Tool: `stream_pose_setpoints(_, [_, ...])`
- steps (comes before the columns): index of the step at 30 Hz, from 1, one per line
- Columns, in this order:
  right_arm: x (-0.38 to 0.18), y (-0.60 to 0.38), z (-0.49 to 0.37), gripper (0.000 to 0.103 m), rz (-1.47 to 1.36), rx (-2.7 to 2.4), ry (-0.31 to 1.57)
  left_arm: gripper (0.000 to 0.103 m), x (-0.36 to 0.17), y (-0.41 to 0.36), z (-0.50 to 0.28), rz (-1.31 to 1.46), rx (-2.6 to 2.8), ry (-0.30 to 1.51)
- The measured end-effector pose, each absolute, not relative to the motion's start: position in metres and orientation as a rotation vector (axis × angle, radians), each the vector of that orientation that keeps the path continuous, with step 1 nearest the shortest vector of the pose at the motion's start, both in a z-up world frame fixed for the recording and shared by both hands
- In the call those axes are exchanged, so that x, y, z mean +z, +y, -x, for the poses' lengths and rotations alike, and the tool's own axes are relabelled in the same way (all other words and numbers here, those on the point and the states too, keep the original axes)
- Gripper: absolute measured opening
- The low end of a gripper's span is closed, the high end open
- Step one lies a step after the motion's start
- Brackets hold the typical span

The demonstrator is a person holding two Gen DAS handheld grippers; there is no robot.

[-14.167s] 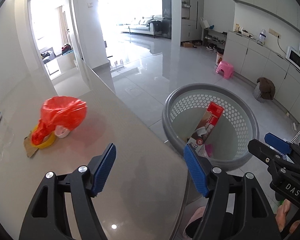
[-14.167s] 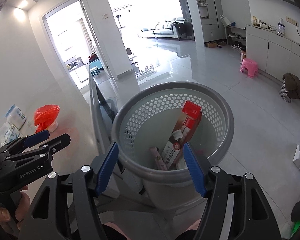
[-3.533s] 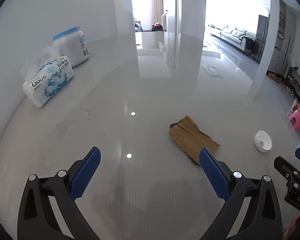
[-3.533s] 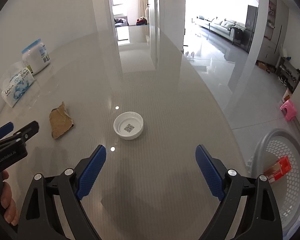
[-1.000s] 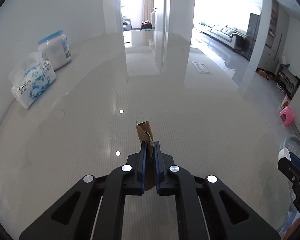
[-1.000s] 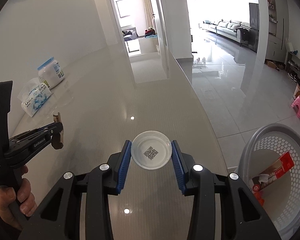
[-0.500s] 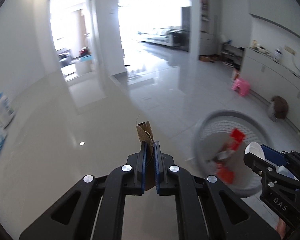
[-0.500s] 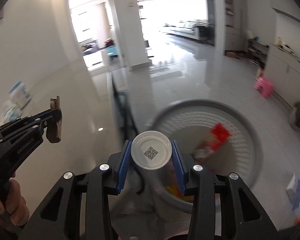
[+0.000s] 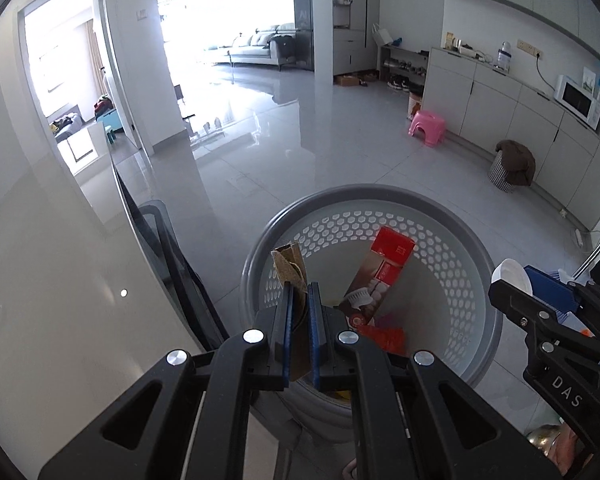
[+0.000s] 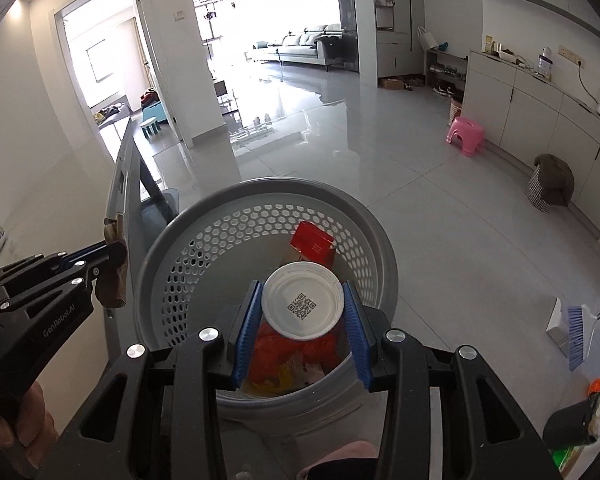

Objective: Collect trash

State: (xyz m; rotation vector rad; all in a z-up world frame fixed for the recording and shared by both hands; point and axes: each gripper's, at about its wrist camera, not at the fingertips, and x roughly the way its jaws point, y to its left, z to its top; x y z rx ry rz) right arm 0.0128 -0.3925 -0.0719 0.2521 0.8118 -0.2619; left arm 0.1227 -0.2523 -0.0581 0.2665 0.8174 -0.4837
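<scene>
Both parked over the grey bin [image 10: 364,216] for a clean drop: left gripper [image 9: 299,328] clamped on the cardboard scrap [image 9: 290,268], right gripper [image 10: 302,320] pinching the white lid [image 10: 302,300].

Left gripper [image 9: 299,300] pinches a torn piece of brown cardboard [image 9: 290,266] above a grey perforated basket [image 9: 452,220]. Inside the basket lies a red toothpaste box [image 9: 380,276]. At right, the right gripper [image 9: 518,290] holds a white lid [image 9: 510,276].
</scene>
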Motion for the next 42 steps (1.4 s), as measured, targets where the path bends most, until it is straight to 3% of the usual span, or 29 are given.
stream_pose_setpoints(18, [-0.094,-0.411,-0.050,0.039,-0.263,-0.196,0.850,0.008,-0.083,-0.259,-0.144,-0.262,-0.450,0.895])
stream_pose_setpoints(22, [-0.090,-0.416,-0.054,0.039,-0.256,-0.198,0.840,0.013,-0.081,-0.259,-0.145,-0.270,-0.452,0.890])
stream_pose_setpoints(23, [-0.090,-0.415,-0.055,0.044,-0.253,-0.198,0.837,0.014,-0.080,-0.258,-0.145,-0.268,-0.453,0.890])
stream_pose_setpoints(24, [-0.089,-0.415,-0.054,0.054,-0.248,-0.202,0.832,0.022,-0.079,-0.258,-0.145,-0.267,-0.451,0.891])
stream_pose_setpoints(26, [-0.085,-0.417,-0.052,0.064,-0.238,-0.215,0.813,0.044,-0.078,-0.256,-0.145,-0.259,-0.439,0.895])
stream_pose_setpoints(27, [-0.084,-0.418,-0.050,0.065,-0.240,-0.217,0.802,0.066,-0.077,-0.254,-0.144,-0.253,-0.430,0.888])
stream_pose_setpoints(28, [-0.082,-0.418,-0.049,0.065,-0.243,-0.218,0.796,0.075,-0.075,-0.252,-0.143,-0.247,-0.421,0.873])
stream_pose_setpoints(42, [-0.073,-0.403,-0.032,0.070,-0.273,-0.230,0.784,0.081,-0.061,-0.232,-0.132,-0.220,-0.386,0.860])
